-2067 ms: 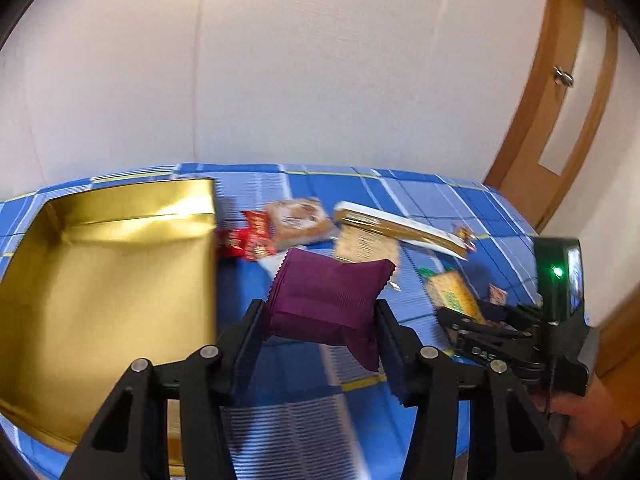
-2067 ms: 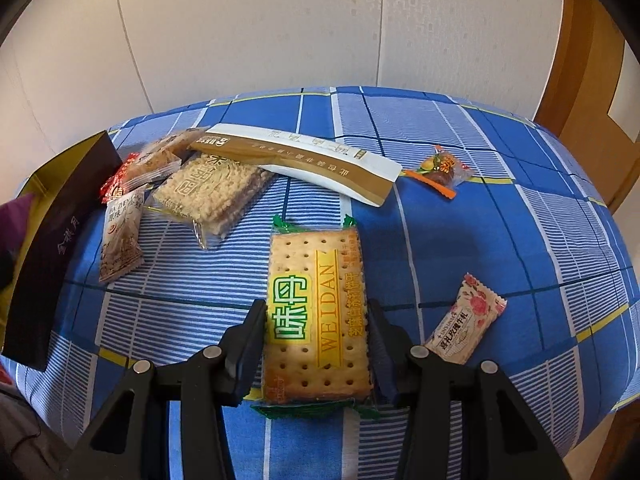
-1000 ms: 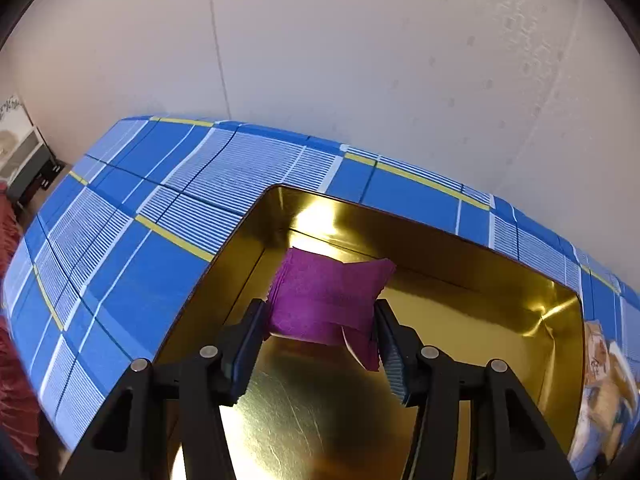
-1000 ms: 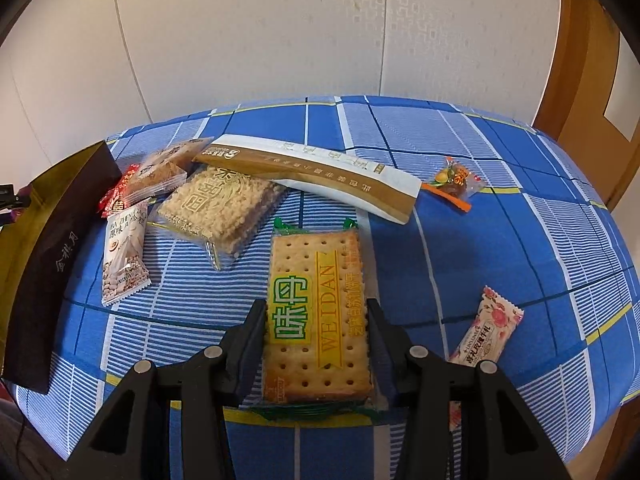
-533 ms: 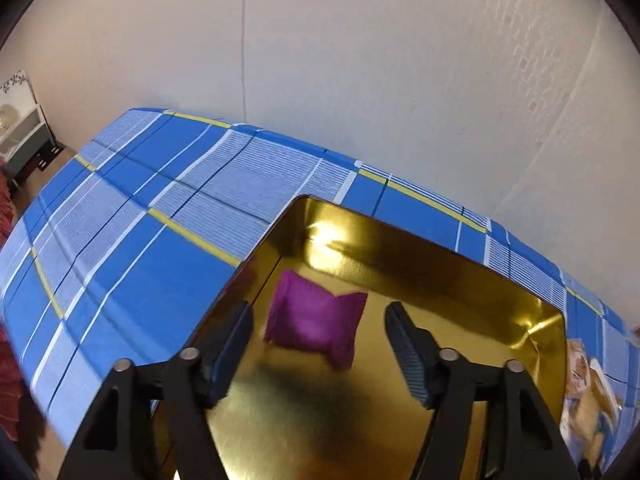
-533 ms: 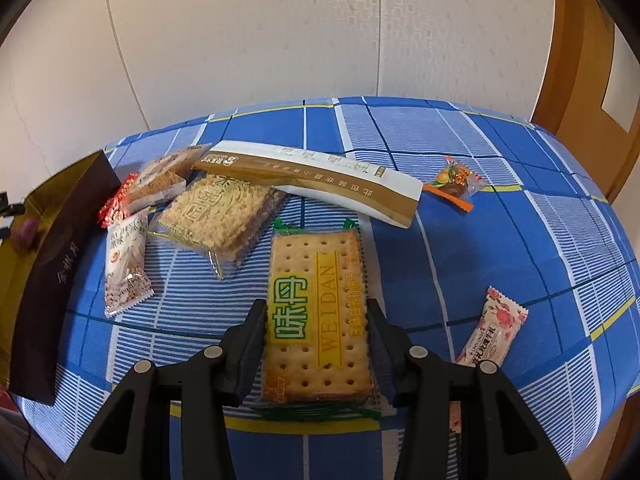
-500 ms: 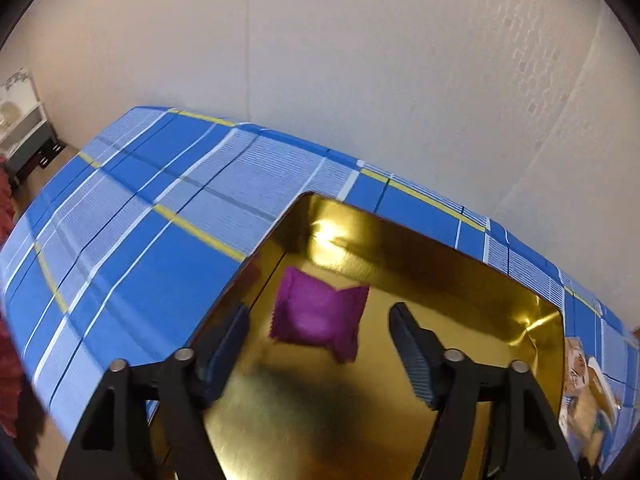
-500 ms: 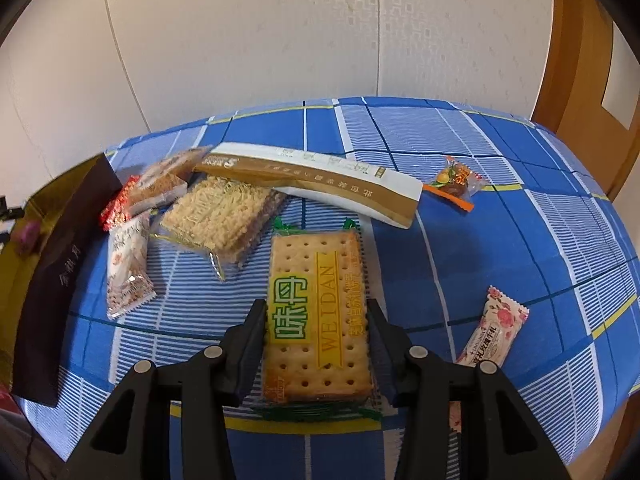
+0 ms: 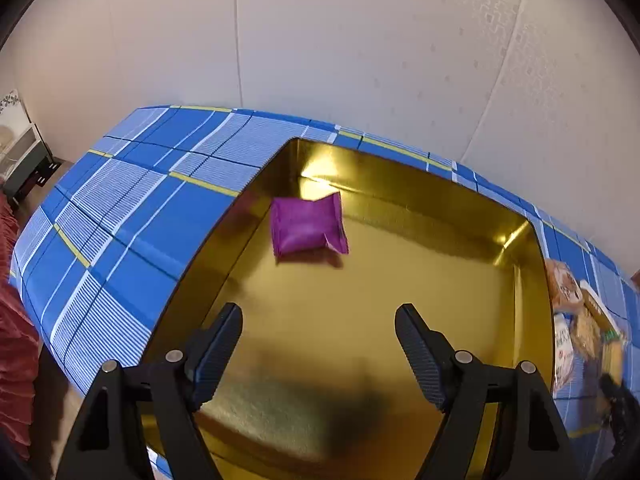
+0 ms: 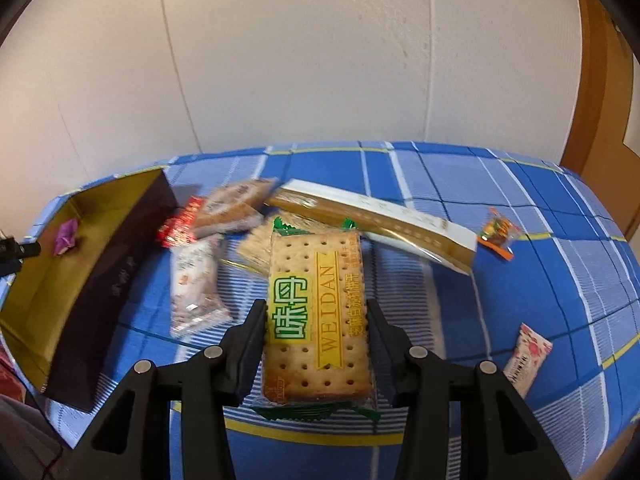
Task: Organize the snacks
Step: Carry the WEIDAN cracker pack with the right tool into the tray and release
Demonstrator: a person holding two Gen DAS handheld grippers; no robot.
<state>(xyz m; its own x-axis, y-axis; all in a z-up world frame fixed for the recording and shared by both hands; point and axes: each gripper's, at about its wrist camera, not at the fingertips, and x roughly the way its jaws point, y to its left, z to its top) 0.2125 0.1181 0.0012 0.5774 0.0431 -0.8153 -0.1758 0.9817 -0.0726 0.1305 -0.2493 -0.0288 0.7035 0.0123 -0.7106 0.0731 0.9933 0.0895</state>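
Left gripper (image 9: 318,338) hangs spread and empty over the gold box (image 9: 400,200), purple packet (image 9: 306,230) lying far-left inside. Right gripper (image 10: 316,332) pinches the cracker pack (image 10: 316,316); carry it level, clear the near wall, release low beside purple.

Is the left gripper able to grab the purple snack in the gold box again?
Probably yes. The left gripper is open and empty above the gold box, and the purple snack lies alone ahead of it, nothing between.
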